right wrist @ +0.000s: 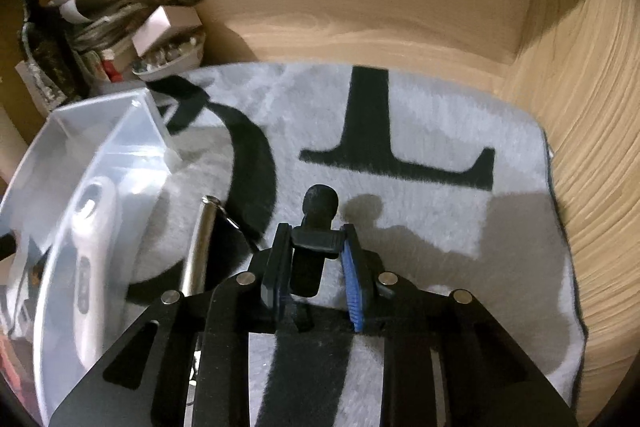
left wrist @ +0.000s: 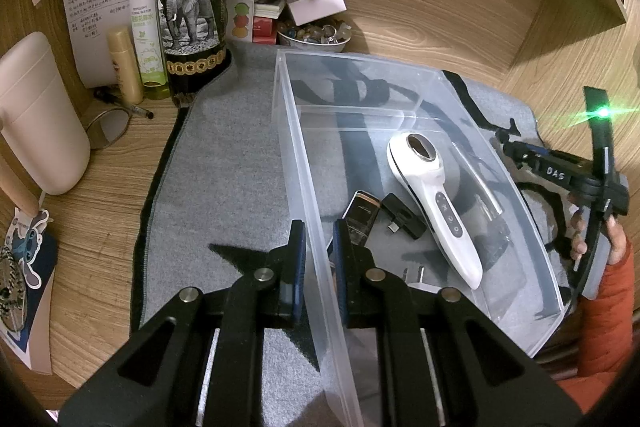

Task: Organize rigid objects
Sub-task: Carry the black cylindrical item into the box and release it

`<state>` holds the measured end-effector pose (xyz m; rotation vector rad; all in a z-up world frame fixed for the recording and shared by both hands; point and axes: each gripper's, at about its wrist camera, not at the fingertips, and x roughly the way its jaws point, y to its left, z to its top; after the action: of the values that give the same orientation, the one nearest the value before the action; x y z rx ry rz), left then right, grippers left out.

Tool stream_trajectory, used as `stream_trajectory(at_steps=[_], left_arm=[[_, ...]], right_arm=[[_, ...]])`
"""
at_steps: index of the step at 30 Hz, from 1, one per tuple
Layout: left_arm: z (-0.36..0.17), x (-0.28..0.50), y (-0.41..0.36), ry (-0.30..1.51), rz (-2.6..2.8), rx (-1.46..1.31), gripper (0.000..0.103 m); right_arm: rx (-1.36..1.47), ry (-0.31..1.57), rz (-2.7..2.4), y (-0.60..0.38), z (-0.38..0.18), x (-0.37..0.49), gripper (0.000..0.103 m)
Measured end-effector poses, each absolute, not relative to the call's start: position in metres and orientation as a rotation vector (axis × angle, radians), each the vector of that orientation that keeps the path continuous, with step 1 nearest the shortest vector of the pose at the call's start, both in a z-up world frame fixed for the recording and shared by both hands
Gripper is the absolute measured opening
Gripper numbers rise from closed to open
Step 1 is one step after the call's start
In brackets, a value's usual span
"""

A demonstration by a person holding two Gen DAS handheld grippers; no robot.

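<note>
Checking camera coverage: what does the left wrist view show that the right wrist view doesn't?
Left wrist only: the left gripper clamped on the clear bin's wall, a phone and black adapter inside.
Right wrist only: the right gripper with its jaws around a small black microphone, and a metal pen on the mat.
Both: the bin, white handheld device, grey mat, bottle clutter.

Clear plastic bin (left wrist: 304, 163) holding white handheld device (left wrist: 436, 203), small black clip-on microphone (right wrist: 314, 243) on grey mat
</note>
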<state>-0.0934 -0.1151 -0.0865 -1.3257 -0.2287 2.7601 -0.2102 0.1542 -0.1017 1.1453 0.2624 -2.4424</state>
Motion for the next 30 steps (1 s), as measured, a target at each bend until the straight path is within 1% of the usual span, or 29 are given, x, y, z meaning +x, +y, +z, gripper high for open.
stream_trajectory(at_steps=[18, 30], left_arm=[[-0.087, -0.093, -0.115, -0.228, 2.760, -1.325, 0.013], [-0.087, -0.093, -0.115, -0.231, 2.760, -1.324, 0.013]], right_arm=[[0.854, 0.303, -2.375, 0.112, -0.042, -0.161, 0.022], [0.791, 0.390, -2.197, 0.062, -0.042, -0.129, 0.022]])
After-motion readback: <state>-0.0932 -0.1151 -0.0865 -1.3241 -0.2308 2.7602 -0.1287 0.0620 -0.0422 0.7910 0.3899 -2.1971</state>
